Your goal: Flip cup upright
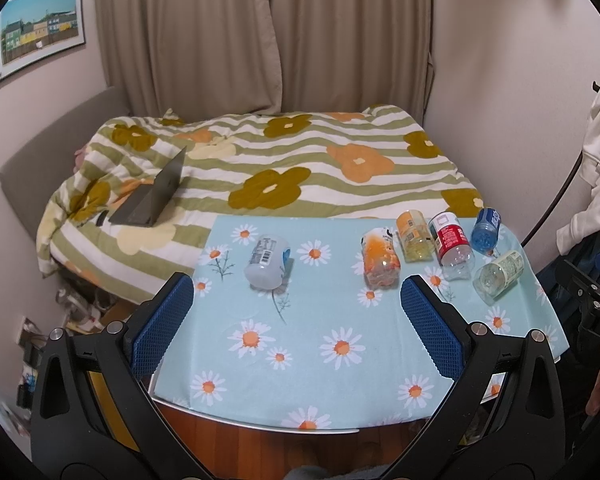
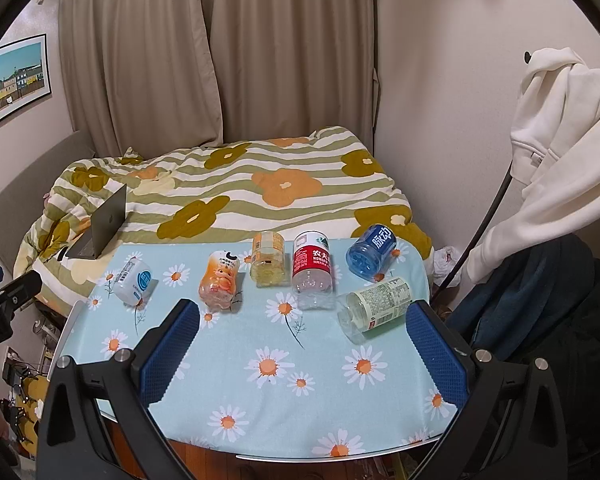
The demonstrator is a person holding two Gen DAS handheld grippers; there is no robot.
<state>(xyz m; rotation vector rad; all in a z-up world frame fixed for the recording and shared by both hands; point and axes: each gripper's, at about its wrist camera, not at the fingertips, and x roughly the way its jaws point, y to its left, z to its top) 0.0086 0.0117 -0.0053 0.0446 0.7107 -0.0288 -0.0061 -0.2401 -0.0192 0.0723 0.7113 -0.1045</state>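
Note:
Several cut-bottle cups lie on their sides on the daisy tablecloth. A white cup lies alone at the left; it also shows in the right wrist view. An orange cup, a yellow cup, a red-label cup, a blue cup and a pale green-label cup lie to the right. My left gripper is open and empty, short of the white and orange cups. My right gripper is open and empty near the green-label cup.
A bed with a flowered quilt lies behind the table, with an open laptop on it. Curtains hang behind. A white hoodie hangs at the right. The table's front edge is close to me.

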